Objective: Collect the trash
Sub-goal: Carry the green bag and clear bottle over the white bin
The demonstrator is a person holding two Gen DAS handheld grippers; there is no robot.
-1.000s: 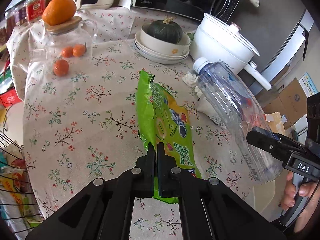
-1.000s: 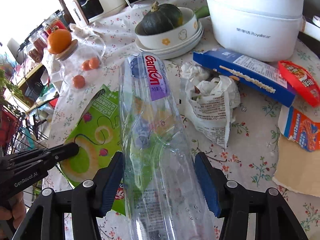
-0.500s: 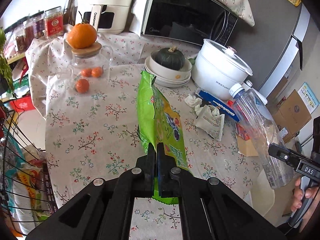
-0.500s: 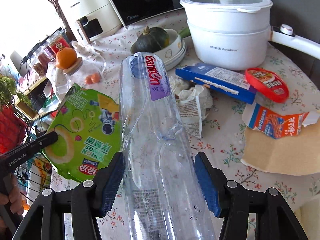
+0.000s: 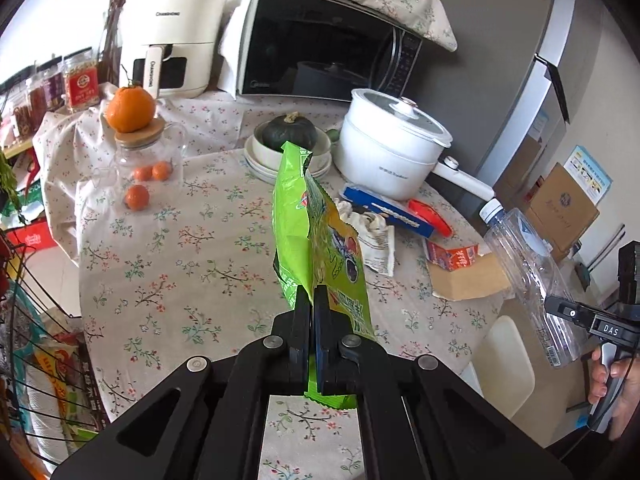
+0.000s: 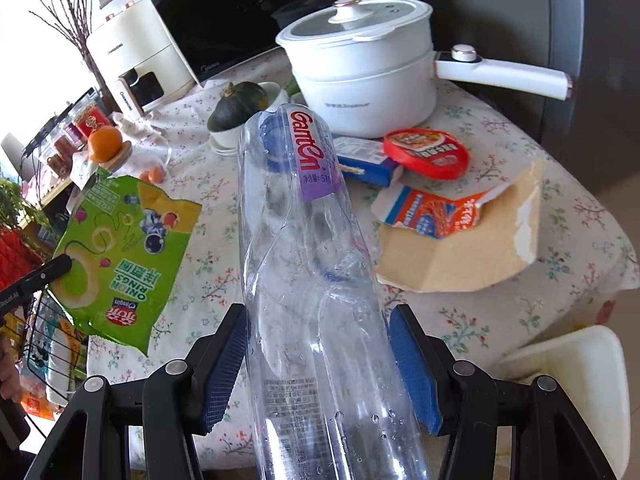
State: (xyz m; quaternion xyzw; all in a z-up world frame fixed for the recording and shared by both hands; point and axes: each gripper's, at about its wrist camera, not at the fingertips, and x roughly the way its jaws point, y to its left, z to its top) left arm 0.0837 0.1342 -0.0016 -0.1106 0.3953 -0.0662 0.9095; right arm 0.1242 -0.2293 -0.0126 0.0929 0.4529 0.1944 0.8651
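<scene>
Left gripper (image 5: 311,300): jaws closed flat on the lower edge of the green onion-ring bag (image 5: 316,240). Bag stands up and away from the tips, long axis along the fingers, torn top end pointing forward toward the bowls; it hangs clear above the floral tablecloth (image 5: 168,264).

Right gripper (image 6: 318,354): blue pads pressed on both sides of the empty clear bottle (image 6: 308,264), near its base. Bottle long axis runs straight out along the fingers, cap end farthest, tilted up.

Step in hand, my read: carry both to a bin. No bin clearly identifiable; a wire basket (image 5: 32,320) sits low left of the left gripper, past the table edge.

To do it well: keep squeeze steady on the bottle, since thin wall, wet inside, may slip or buckle. Drop it base first. Bag grip is only an edge pinch, so avoid swinging it.

Beyond the right tips, left on the table: torn orange carton (image 6: 432,212), cardboard (image 6: 460,252), red lid (image 6: 426,154), blue box (image 6: 366,160). Beyond the left tips: crumpled paper (image 5: 374,232).
</scene>
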